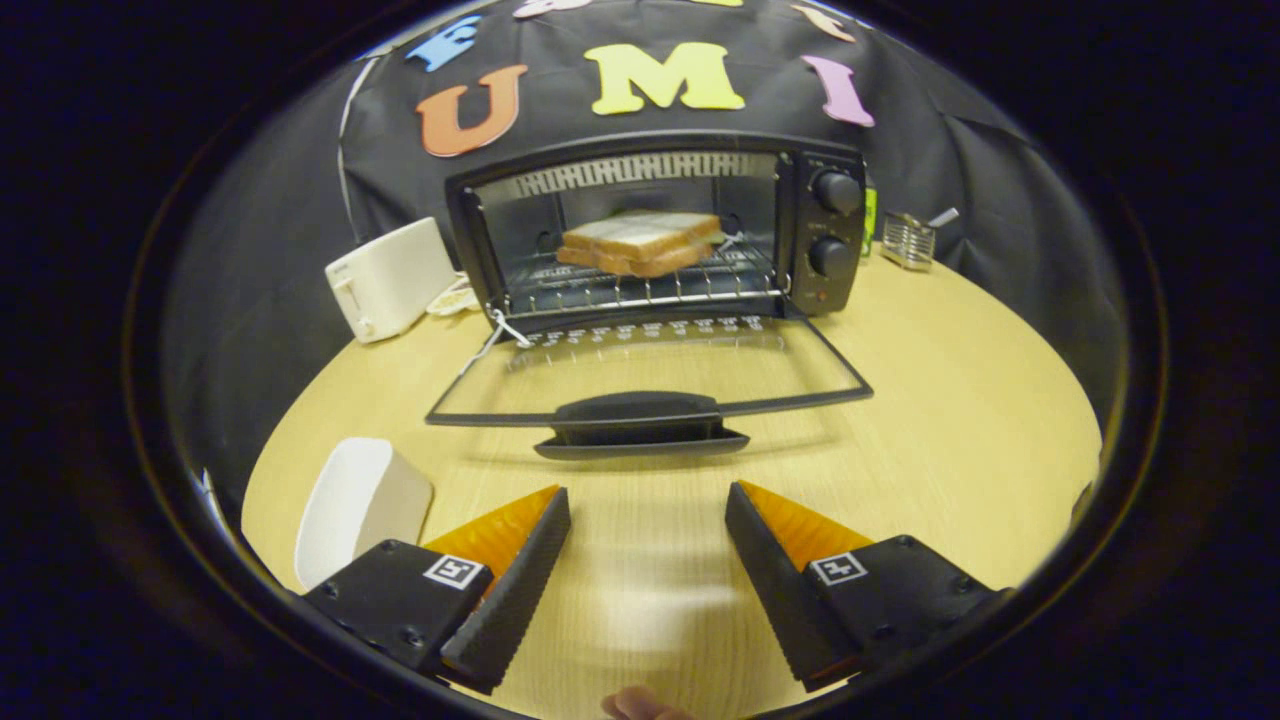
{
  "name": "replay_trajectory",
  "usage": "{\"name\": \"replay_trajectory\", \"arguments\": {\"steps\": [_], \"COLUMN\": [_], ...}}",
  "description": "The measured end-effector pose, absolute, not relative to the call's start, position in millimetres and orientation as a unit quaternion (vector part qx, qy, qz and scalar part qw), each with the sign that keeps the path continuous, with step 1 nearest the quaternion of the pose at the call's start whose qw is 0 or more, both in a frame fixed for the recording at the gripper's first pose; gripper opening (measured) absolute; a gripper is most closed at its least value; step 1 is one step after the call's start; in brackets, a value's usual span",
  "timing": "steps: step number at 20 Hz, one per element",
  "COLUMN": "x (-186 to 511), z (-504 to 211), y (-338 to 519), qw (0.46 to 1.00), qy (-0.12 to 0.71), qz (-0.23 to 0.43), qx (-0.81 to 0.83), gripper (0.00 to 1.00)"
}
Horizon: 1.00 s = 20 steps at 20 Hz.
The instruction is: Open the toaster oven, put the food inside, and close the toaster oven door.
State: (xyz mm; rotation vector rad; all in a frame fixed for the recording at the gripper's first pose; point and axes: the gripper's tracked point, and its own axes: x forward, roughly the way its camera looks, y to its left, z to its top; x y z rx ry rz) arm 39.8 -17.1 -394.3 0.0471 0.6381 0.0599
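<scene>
A black toaster oven stands at the back of the wooden table. Its glass door lies folded down flat toward me, with the dark handle at its near edge. Inside, a sandwich of stacked toast slices rests on the wire rack. My gripper is open with nothing between its fingers. It hovers over the table just short of the door handle, which lies straight ahead of the fingers.
A white pop-up toaster stands left of the oven. A white dish sits by my left finger. A small metal rack stands to the right of the oven. A fingertip shows below the fingers.
</scene>
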Motion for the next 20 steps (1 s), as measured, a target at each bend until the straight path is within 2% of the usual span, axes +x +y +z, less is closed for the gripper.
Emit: {"name": "replay_trajectory", "arguments": {"steps": [20], "x": [49.9], "z": [-371.0], "y": [-17.1], "qw": [0.961], "qy": [0.273], "qz": [0.030], "qx": [0.018], "gripper": [1.00]}}
